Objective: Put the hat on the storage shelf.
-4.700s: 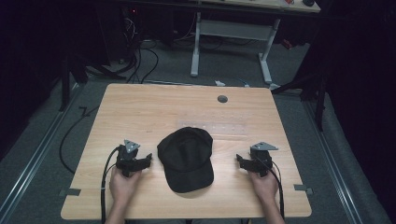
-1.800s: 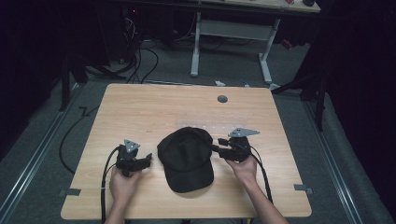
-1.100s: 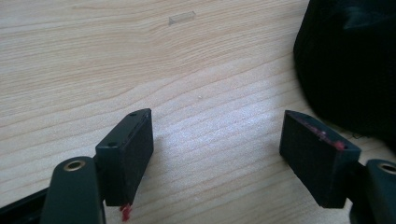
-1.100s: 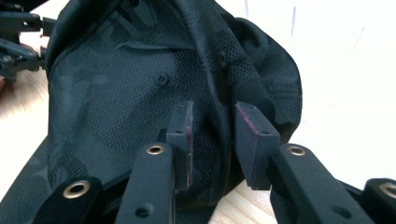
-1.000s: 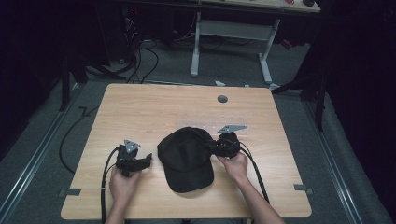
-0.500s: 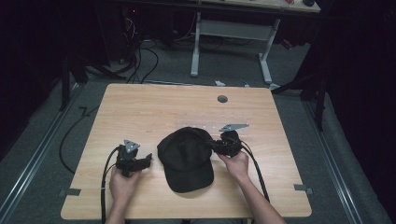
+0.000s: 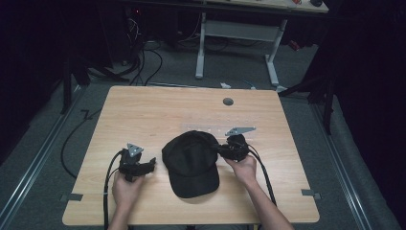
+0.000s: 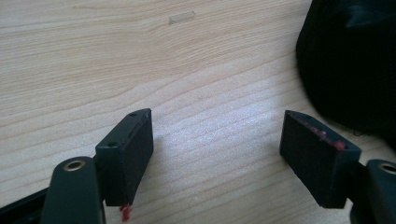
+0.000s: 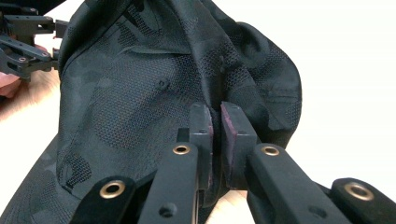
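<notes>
Right gripper jaws just closing, pinching black cap fabric fold; left gripper released, resting on table beside cap.

Lab, dark curtains, floor cables

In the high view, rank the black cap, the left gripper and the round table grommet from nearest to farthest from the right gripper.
1. black cap: pinched in the right gripper, at its left.
2. left gripper: beyond the cap, near the table's left front.
3. round grommet: toward the far edge.
</notes>
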